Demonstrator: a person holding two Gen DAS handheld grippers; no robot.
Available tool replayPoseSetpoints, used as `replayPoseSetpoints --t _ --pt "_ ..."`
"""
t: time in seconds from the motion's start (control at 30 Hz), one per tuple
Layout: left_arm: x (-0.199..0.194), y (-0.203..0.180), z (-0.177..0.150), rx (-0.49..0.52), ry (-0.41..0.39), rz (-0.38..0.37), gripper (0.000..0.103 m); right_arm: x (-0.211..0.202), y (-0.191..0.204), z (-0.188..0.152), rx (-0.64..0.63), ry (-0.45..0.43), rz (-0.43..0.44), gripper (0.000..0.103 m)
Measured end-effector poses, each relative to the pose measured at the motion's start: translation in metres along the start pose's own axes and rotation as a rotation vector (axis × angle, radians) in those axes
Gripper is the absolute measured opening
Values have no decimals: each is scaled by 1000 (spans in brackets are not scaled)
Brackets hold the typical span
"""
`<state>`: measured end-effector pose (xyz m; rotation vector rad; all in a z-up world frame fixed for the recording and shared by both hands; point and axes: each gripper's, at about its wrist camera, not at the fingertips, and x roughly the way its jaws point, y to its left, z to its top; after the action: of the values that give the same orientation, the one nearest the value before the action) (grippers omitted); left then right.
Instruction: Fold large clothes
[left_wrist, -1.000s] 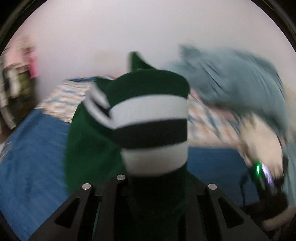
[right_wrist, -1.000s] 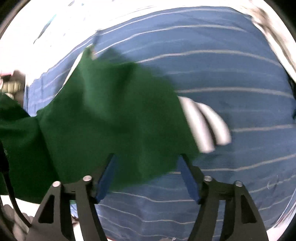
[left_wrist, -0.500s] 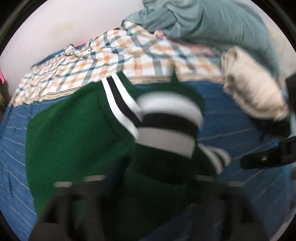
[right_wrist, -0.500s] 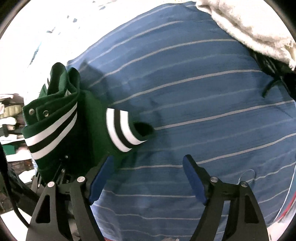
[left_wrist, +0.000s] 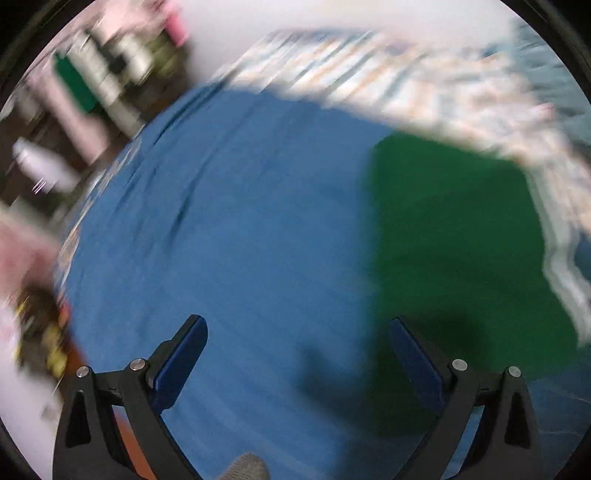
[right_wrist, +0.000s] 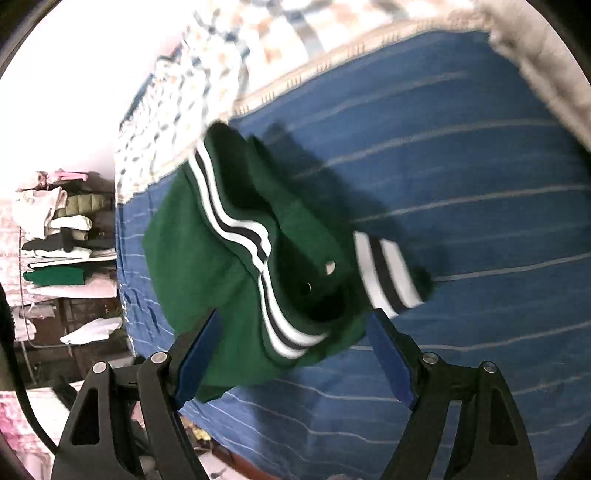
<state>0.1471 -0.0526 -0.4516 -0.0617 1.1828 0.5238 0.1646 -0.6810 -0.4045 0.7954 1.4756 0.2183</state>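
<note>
Left gripper (left_wrist: 297, 354) let go of green jacket (right_wrist: 236, 258), now empty, wide; right gripper (right_wrist: 293, 350) wide, empty, above jacket.

Your left gripper (left_wrist: 297, 356) points steeply down, and its 2 jaws stand as wide apart as they go. Nothing sits between the blue pads (left_wrist: 181, 360); they press on nothing. The left wrist view is smeared with blur.

Your right gripper (right_wrist: 293, 350) also tilts downward, with its 2 jaws parted a little less widely. Its blue pads (right_wrist: 197, 350) frame green cloth that lies below and between them, but neither pad presses on it. The black finger frames sit symmetric in both views.
</note>
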Motion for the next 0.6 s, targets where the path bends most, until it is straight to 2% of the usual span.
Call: replayPoseSetpoints --t 0.03,0.07,0.1,0.13,0.2,0.27,0.33,0.4,0.5,0.57,0.6 --pt "16 11 -8 -28 36 38 100 15 -3 4 21 45 14 82" --pt "35 22 -17 -64 76 63 100 34 -7 7 59 96 35 62" --pt "50 26 -22 -87 105 71 100 48 -11 10 101 113 57 34" --pt "63 29 -28 -97 129 77 100 54 -9 11 112 104 57 22" --pt "89 28 -40 -98 186 89 100 43 6 9 55 33 25 20" --pt "110 25 -49 -104 233 54 102 14 22 2 -2 -85 11 18" --pt "118 29 -52 -175 203 13 103 -1 21 0 0 -143 -2 18" --pt "122 36 -53 -241 186 -36 103 9 6 5 38 -128 -65 18" --pt "120 36 -45 -199 242 -48 103 51 -18 15 75 -25 -161 21" --pt "111 36 -35 -181 269 -47 103 52 -13 22 76 17 -158 24" --pt "98 36 -27 -185 244 -52 103 45 -7 24 73 26 -141 29"
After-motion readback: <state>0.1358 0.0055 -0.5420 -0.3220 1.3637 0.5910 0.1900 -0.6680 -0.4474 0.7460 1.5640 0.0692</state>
